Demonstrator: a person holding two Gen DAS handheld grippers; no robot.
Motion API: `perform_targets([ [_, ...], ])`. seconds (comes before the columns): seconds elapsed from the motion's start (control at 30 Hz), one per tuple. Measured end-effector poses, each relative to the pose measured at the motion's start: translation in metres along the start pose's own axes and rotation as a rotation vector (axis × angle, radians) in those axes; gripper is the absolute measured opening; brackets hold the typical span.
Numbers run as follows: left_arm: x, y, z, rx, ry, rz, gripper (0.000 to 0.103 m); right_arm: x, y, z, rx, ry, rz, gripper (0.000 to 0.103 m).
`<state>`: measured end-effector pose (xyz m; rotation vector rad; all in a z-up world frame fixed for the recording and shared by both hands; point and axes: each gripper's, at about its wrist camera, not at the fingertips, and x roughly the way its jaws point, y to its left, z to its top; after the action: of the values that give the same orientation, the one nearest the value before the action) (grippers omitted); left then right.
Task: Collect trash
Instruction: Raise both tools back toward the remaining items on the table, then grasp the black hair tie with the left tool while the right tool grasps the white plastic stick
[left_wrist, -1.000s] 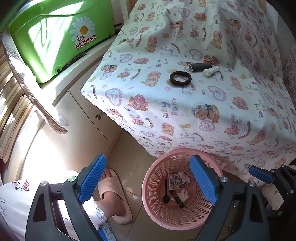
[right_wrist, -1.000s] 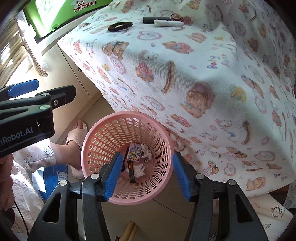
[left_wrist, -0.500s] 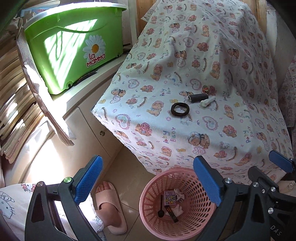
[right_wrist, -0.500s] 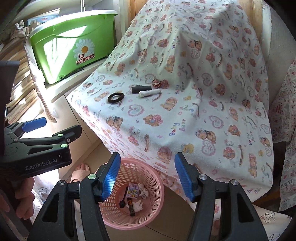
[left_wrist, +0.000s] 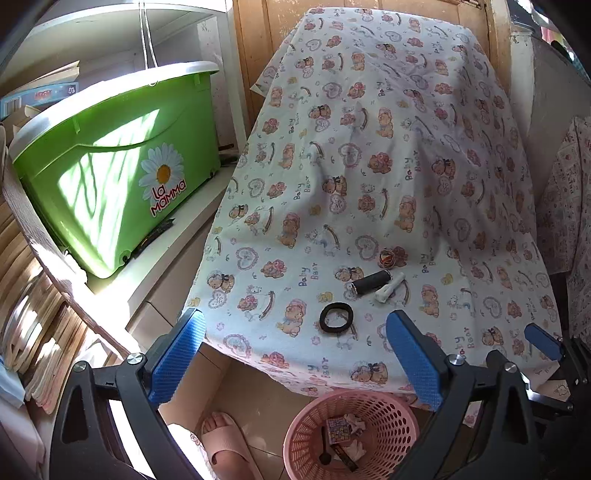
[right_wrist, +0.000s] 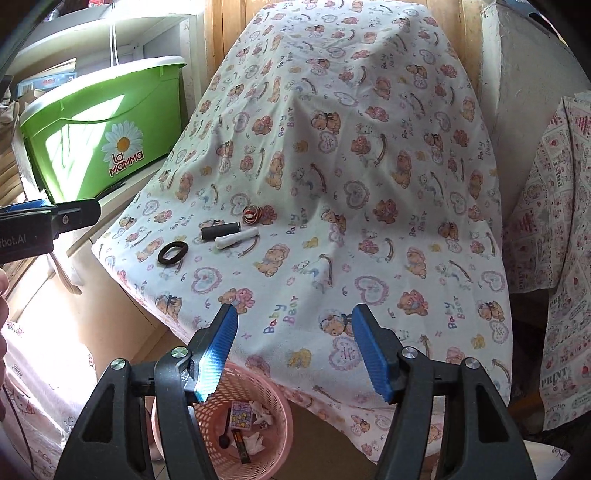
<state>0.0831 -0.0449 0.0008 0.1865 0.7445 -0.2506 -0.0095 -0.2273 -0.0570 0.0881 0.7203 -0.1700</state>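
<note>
On the cloth-covered worktop, four small things are lying in a loose cluster: a black ring nearest the front edge, a dark cylinder and a white tube side by side just behind it, and a small striped ball a little further back. Below the front edge, a pink basket is standing on the floor with some scraps and a small printed packet already in it.

Both claws are hanging released and holding nothing. The left claw is spread very wide, its jaws having just been opening, with the ring showing in the gap beyond them but untouched. The right claw is parted less widely, its jaws also having just been opening, and is facing the bare front part of the cloth.

The step in hand looks like reaching for the next piece. Going well probably means sending the left claw to the ring, closest to it, coming down steeply so the pads straddle the loop without pinching up the loose cloth. The cylinder and tube are almost touching, so each would likely need a narrow, separate approach, and both may roll if nudged.
</note>
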Motion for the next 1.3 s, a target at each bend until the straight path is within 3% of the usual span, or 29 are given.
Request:
perform_targets([
  [0.27,0.023,-0.004,-0.008,-0.005,0.088,-0.069,0.096,0.006,-0.011,0.004,0.038,0.004,-0.019,0.066],
  [0.43,0.037,0.000,-0.005,-0.002,0.144,-0.115,0.084,0.012,-0.018,0.007,0.067,0.012,-0.020,0.066],
  [0.5,0.044,0.002,-0.005,-0.005,0.171,-0.125,0.073,0.014,-0.020,0.010,0.073,0.010,-0.022,0.066],
  [0.63,0.066,0.002,-0.012,0.001,0.264,-0.202,0.066,0.015,-0.022,0.014,0.082,0.008,-0.018,0.066],
  [0.7,0.077,-0.004,-0.018,0.017,0.304,-0.221,0.051,0.017,-0.023,0.015,0.085,0.012,-0.013,0.066],
  [1.13,0.114,-0.035,-0.009,0.144,0.284,-0.173,0.053,0.022,-0.028,0.020,0.102,0.021,-0.015,0.066],
  [1.3,0.122,-0.037,-0.008,0.148,0.287,-0.167,0.045,0.024,-0.033,0.019,0.113,0.027,-0.024,0.066],
])
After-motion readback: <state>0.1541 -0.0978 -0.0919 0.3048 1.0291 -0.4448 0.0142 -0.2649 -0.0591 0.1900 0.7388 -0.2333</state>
